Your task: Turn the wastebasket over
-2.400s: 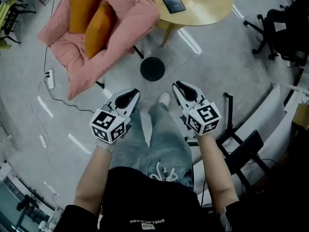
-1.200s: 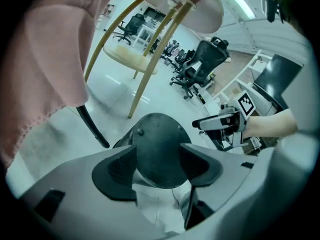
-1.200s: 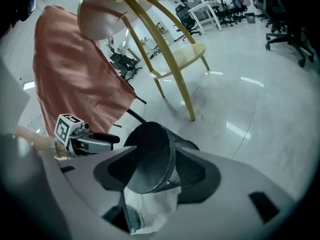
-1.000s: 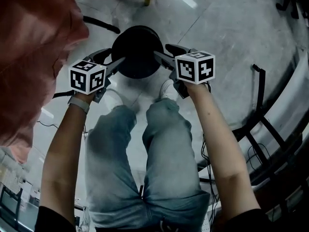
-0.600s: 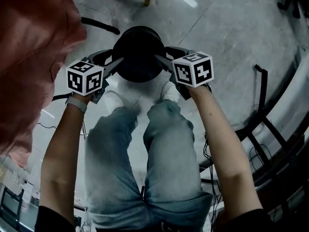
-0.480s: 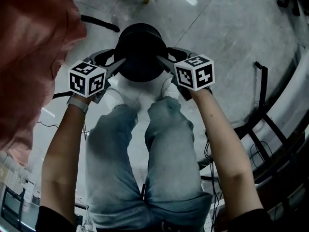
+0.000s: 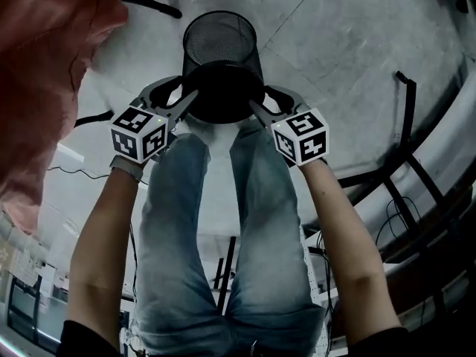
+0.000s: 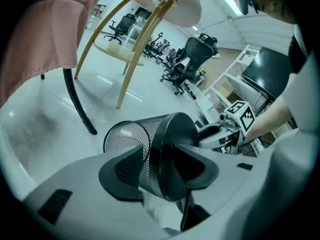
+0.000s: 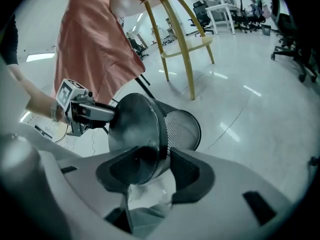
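Note:
The black mesh wastebasket [image 7: 223, 58] hangs off the floor, tipped so its open mouth faces away from me and its solid base faces my legs. My left gripper [image 7: 186, 99] clamps the base rim on the left, one jaw on the mesh wall [image 8: 127, 146] and the other across the base. On the opposite side my right gripper [image 7: 260, 104] holds the same rim. Both sets of jaws are closing with the rim between them. The left gripper view has the basket [image 8: 160, 139] straddled by the left gripper [image 8: 160, 169]; the right gripper view shows the basket [image 9: 145, 129] in the right gripper [image 9: 160, 166].
A pink draped chair [image 7: 44, 65] stands close at left, its black leg [image 7: 149, 6] near the basket's mouth. Wooden table legs [image 8: 135, 49] rise beyond. A black metal frame [image 7: 401, 162] and cables lie at right. Office chairs [image 8: 195, 54] stand farther off. My jeans-clad legs [image 7: 223, 222] are below.
The basket, base-up on the floor before, has been lifted and tipped with its mouth swinging away from me. Both grippers closed on its base rim and moved forward with it.

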Motion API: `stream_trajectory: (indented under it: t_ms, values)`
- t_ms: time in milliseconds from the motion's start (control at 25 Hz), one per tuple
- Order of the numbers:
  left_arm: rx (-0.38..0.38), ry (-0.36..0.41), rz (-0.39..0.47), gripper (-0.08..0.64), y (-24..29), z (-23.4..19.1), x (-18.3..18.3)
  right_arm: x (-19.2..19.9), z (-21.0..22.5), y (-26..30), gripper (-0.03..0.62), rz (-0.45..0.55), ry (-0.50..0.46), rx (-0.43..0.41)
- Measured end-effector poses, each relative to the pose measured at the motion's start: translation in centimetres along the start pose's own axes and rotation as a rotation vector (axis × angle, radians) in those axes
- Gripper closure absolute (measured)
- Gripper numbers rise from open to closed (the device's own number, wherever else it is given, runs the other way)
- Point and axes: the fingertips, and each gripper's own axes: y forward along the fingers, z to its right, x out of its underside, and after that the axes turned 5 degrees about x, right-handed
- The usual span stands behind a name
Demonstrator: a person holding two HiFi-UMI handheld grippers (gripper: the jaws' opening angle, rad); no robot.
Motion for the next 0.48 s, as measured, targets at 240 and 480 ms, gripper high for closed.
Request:
stream_trajectory:
  t_ms: [240,480]
  values:
    - [0.034,-0.012,-0.041,0.376,-1.5,2.1,4.2,4.1,-2.1,-0.8,0.402,-0.090,-0.089,-0.030]
    - [0.074,0.008,-0.103,0.376,-1.7,2.8,7.0,6.3,-2.8,-0.3,0.394,-0.160,-0.128,-0.091]
